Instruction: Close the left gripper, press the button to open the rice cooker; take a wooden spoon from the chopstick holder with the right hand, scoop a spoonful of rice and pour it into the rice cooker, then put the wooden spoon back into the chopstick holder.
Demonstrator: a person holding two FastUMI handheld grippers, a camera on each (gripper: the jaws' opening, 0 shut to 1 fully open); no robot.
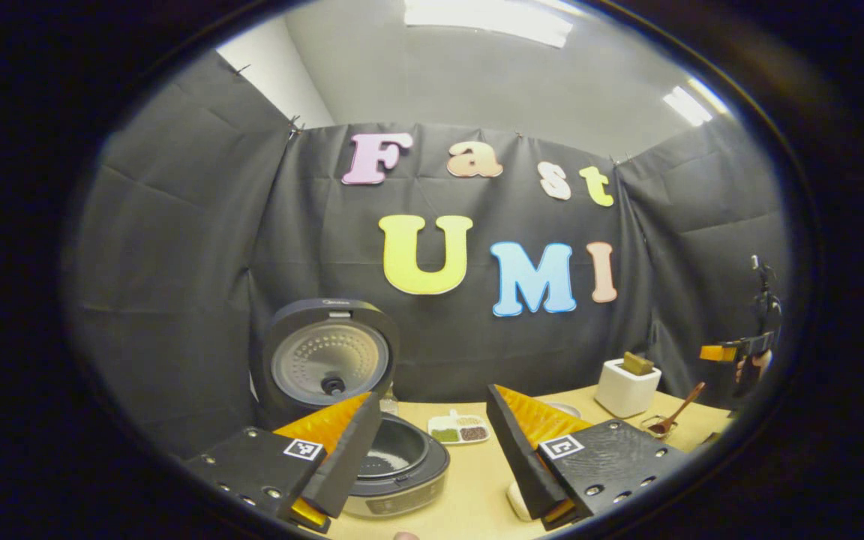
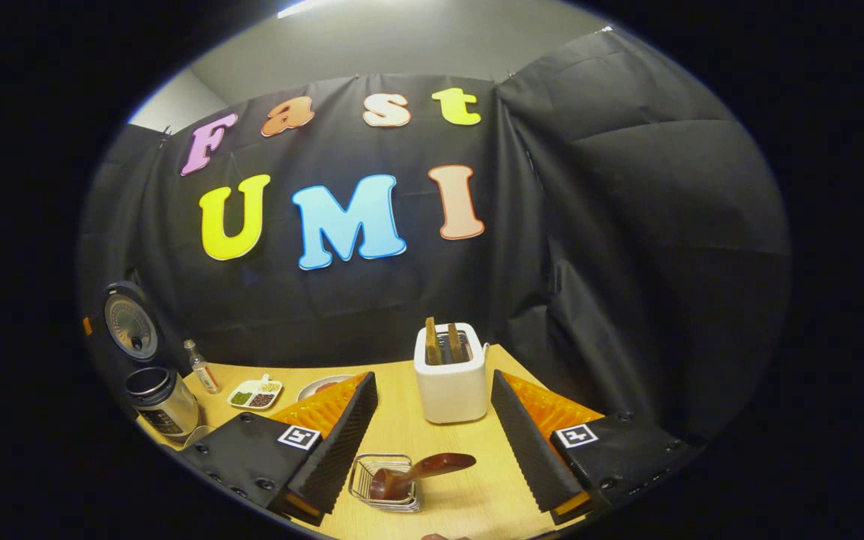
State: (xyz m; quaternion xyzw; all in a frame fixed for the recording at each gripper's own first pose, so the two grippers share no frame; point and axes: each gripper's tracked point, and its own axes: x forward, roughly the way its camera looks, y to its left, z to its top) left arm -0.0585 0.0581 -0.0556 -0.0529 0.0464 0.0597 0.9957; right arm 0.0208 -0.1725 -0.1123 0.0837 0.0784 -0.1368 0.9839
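The rice cooker [image 1: 402, 465] stands open at my left, its lid [image 1: 327, 360] tipped up and the inner pot showing. My left gripper [image 1: 432, 450] is open, with its left finger in front of the pot's rim and nothing between the fingers. The wooden spoon [image 2: 421, 472] lies in the wire chopstick holder [image 2: 391, 484], bowl down and handle slanting out to the right. My right gripper [image 2: 432, 442] hangs open just above and behind the holder, apart from the spoon. From the left gripper view the spoon [image 1: 676, 416] and the right gripper [image 1: 739, 352] show at the far right.
A white toaster [image 2: 453, 375] with two slices stands behind the holder. A compartment dish of grains [image 2: 256, 394], a small bottle [image 2: 203, 367] and a plate [image 2: 323, 386] sit mid-table. The rice cooker [image 2: 154, 397] is at the far left. The table's right edge runs beside the toaster.
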